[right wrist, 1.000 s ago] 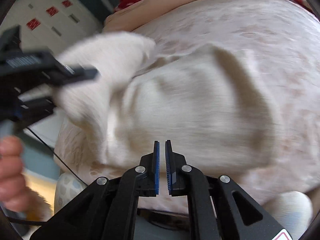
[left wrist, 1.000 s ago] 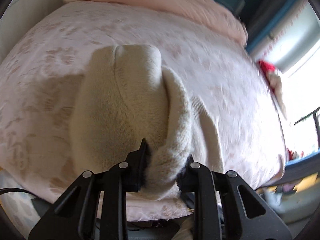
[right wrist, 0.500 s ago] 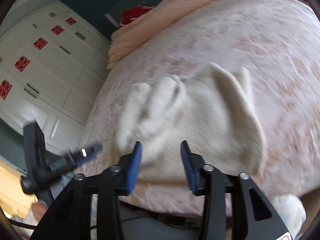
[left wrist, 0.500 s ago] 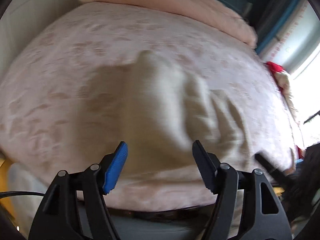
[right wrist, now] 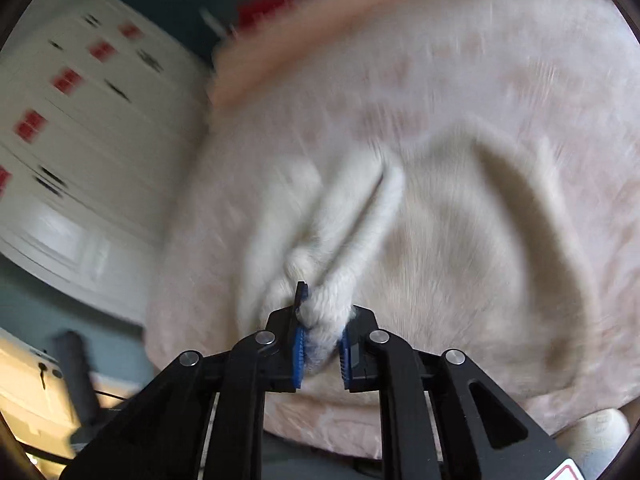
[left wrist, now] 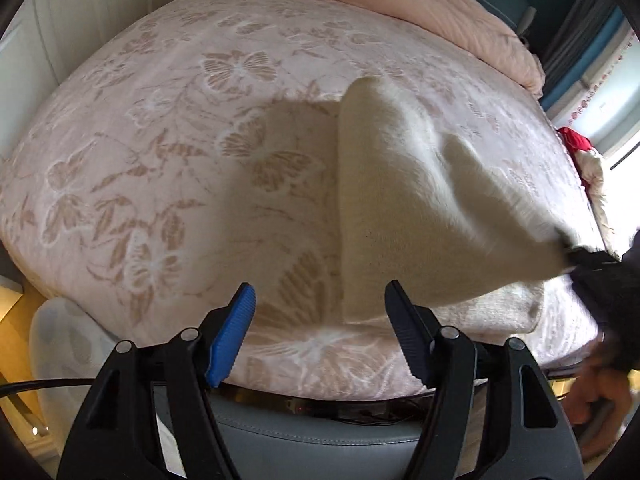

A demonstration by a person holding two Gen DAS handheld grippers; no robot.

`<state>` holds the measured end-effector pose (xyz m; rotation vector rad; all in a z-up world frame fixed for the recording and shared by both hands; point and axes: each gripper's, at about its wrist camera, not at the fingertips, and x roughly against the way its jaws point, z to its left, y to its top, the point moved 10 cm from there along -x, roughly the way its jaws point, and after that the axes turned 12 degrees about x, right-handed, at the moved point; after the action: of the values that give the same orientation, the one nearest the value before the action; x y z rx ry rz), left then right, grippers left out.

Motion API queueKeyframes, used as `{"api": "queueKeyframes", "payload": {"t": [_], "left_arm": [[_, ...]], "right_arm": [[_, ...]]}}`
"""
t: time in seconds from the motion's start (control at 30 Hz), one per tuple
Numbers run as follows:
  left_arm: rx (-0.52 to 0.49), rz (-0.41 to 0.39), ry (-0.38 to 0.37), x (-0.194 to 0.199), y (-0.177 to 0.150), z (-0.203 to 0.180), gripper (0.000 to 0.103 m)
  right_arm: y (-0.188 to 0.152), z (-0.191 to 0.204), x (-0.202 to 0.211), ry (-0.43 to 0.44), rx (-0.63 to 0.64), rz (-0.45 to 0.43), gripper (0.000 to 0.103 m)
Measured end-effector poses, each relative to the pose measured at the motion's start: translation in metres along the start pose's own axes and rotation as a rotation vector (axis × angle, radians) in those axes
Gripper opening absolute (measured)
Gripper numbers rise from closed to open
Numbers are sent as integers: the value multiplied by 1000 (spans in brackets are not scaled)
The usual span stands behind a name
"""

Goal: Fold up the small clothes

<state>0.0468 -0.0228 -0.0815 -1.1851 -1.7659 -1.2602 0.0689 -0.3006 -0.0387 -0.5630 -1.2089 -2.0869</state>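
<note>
A cream knitted garment [left wrist: 420, 208] lies on the bed, its near right corner pulled up toward the right edge of the left wrist view. My left gripper [left wrist: 320, 292] is open and holds nothing; it hovers over the bedspread [left wrist: 160, 140] just left of the garment's near edge. My right gripper [right wrist: 322, 320] has its jaws closing on a bunched fold of the cream garment [right wrist: 460, 240], and the blue pads press on the knit. In the left wrist view the right gripper [left wrist: 588, 258] shows as a black shape holding that raised corner.
A pink duvet [left wrist: 420, 4] lies rolled along the far side of the bed. Red and white cloth [left wrist: 576, 142] sits at the right by the window. White wardrobe doors [right wrist: 80, 120] stand left of the bed. A person's hand [left wrist: 600, 392] is at the lower right.
My left gripper let go of the garment's knitted edge, opened and moved left of the garment. My right gripper opened, then closed on a fold and lifted it.
</note>
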Motion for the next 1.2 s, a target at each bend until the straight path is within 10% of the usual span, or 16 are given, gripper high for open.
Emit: {"api": "queueKeyframes", "payload": {"t": [0.1, 0.23, 0.43, 0.53, 0.77, 0.87, 1.07, 1.2], "left_arm": [[-47, 15, -14, -7, -4, -15, 66], [-64, 72, -2, -29, -17, -33, 66], [-160, 40, 42, -26, -24, -47, 70], [-165, 44, 54, -30, -25, -47, 70], [-169, 39, 87, -29, -22, -45, 70], [-162, 46, 95, -30, -20, -43, 70], [-161, 39, 114, -30, -16, -41, 70], [-145, 51, 116, -35, -18, -41, 71]], "right_arm": [[0, -23, 39, -98, 33, -55, 12], [-75, -116, -8, -292, -2, 209, 16], [-44, -88, 34, -239, -41, 22, 25], [-20, -70, 32, -197, 26, 5, 58], [-33, -79, -46, -80, -74, 158, 59], [-45, -72, -58, -42, -118, 169, 14], [23, -22, 37, -60, 68, -87, 12], [16, -50, 55, -236, 198, -76, 14]]}}
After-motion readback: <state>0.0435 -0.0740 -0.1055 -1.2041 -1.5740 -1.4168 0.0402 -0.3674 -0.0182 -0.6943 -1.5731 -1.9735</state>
